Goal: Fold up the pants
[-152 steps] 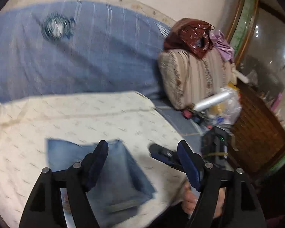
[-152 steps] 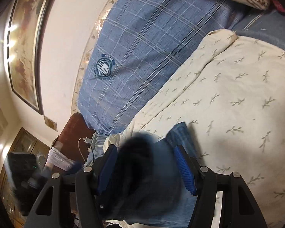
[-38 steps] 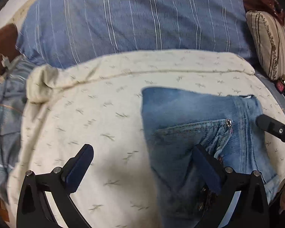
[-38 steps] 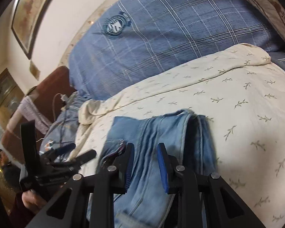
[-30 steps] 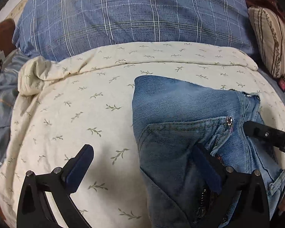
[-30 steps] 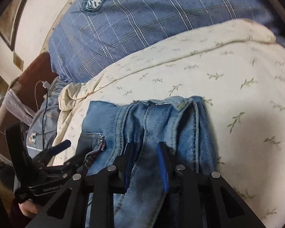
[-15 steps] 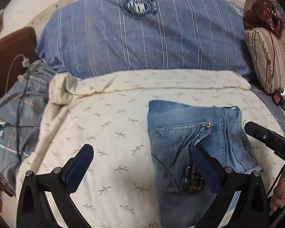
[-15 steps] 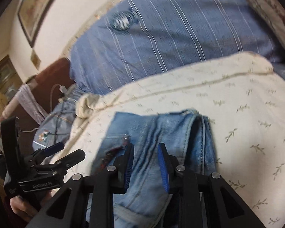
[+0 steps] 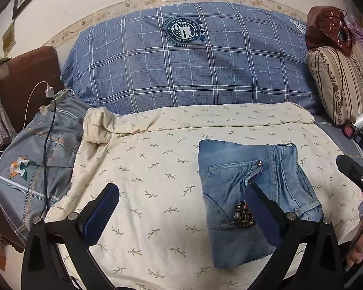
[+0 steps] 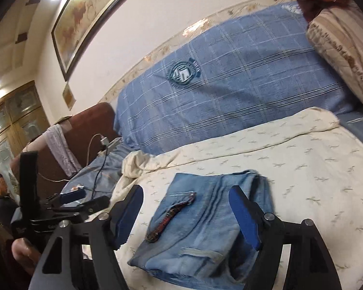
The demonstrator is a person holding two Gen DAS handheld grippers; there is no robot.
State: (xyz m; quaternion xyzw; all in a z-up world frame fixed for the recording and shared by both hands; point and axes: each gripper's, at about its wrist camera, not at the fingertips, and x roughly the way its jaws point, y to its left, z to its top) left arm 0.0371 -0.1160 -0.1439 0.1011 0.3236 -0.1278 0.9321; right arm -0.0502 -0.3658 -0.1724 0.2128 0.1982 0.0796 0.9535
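The folded light-blue denim pants (image 9: pixel 249 193) lie as a compact rectangular bundle on the cream leaf-printed bedspread (image 9: pixel 157 176), and that bundle serves as the landmark here. Nearest the left camera, the left gripper (image 9: pixel 181 207) hovers with its blue-padded fingers (image 9: pixel 101 210) spread wide and holding nothing: the left-hand finger stands over bare bedspread well left of the pants, while the right-hand finger overlaps the bundle's near left part, beside the patterned pocket lining (image 9: pixel 244 216); whether it touches the denim cannot be told. In the right wrist view, the right gripper (image 10: pixel 188 215) is likewise wide open and empty, its fingers (image 10: pixel 244 217) straddling the pants (image 10: pixel 205 227), one finger left of the bundle, the other over its right half.

Beyond the pants, the bedspread's rolled edge meets a large blue plaid pillow with a round crest (image 9: pixel 186 60). Right of the pants stands a beige striped cushion (image 9: pixel 341 82) with a dark red bag (image 9: pixel 326 31) on top. Left of the pants, a grey quilt (image 9: pixel 31 164) carries a black cable (image 9: pixel 46 145) and a white power strip (image 9: pixel 53 100).

Only the right view shows the gold-framed painting (image 10: pixel 84 21) on the wall, a seated man (image 10: pixel 1 193) far left, and the left gripper (image 10: pixel 67 205) from the side. Only the left view shows the right gripper's black tip (image 9: pixel 355 174) right of the pants.
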